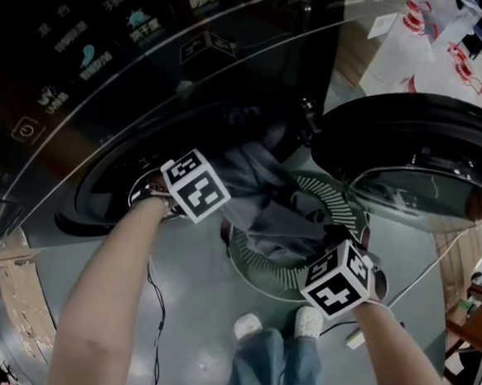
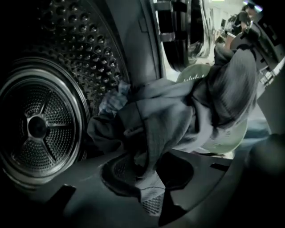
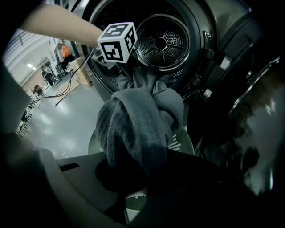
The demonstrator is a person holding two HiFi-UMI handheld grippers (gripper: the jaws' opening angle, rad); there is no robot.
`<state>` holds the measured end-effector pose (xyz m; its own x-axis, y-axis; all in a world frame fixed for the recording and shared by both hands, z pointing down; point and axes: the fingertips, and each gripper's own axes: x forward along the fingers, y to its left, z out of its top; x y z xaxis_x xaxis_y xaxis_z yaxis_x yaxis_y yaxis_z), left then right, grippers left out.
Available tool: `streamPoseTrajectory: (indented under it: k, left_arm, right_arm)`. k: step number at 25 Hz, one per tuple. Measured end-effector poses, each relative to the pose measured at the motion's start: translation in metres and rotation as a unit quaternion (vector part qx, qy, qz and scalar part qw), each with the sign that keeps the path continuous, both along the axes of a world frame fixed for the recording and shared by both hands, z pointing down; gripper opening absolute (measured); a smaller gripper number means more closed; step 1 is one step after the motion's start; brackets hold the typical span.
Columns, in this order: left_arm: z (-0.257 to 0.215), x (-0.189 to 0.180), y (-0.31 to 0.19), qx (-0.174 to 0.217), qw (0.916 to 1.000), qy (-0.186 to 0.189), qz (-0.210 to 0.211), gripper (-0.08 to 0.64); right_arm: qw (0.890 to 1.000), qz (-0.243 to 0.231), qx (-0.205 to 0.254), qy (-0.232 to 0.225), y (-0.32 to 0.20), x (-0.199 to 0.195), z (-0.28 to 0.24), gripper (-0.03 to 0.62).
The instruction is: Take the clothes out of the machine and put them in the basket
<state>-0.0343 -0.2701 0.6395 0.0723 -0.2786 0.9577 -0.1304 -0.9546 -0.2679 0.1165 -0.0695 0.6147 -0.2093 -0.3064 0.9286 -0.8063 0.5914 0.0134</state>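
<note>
A grey garment (image 1: 265,202) stretches from the machine's round opening (image 1: 134,183) out over a pale green basket (image 1: 340,205) on the floor. My left gripper (image 1: 193,185) is at the drum's mouth. In the left gripper view its jaws (image 2: 149,196) are shut on a fold of the grey garment (image 2: 178,116), with the perforated drum (image 2: 40,127) behind. My right gripper (image 1: 338,278) hangs above the basket. Its jaws (image 3: 142,178) are shut on the other end of the garment (image 3: 138,124), which drapes over them. A bluish cloth (image 2: 113,100) lies behind, inside the drum.
The machine's round door (image 1: 418,160) stands swung open to the right, next to the basket. The person's shoes (image 1: 307,320) stand on the grey floor just in front of the basket. A cable (image 1: 159,306) trails from the left gripper.
</note>
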Motion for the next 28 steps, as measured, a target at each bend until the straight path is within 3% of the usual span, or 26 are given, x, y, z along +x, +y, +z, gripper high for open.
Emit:
streamPoseTrajectory:
  k: [4, 7, 11, 18, 28]
  left_arm:
    - [-0.026, 0.0, 0.02, -0.003, 0.9975, 0.042, -0.057, 0.086]
    - [-0.051, 0.006, 0.037, -0.014, 0.9897, 0.09, -0.111, 0.086]
    - [-0.079, 0.017, 0.065, -0.031, 0.9808, 0.141, -0.131, 0.086]
    - [-0.141, 0.044, 0.117, -0.071, 0.9469, 0.258, -0.179, 0.086]
    - [-0.207, 0.098, 0.188, -0.138, 0.8966, 0.358, -0.221, 0.086]
  right_arm:
    - [1.0, 0.01, -0.001, -0.001, 0.002, 0.0, -0.01, 0.058]
    - [1.0, 0.025, -0.002, -0.012, 0.006, -0.001, -0.019, 0.058]
    - [0.998, 0.052, 0.002, -0.027, 0.011, 0.0, -0.032, 0.058]
    - [0.996, 0.076, 0.012, -0.045, 0.026, 0.008, -0.061, 0.059]
    - [0.993, 0.099, 0.028, -0.063, 0.039, 0.035, -0.111, 0.06]
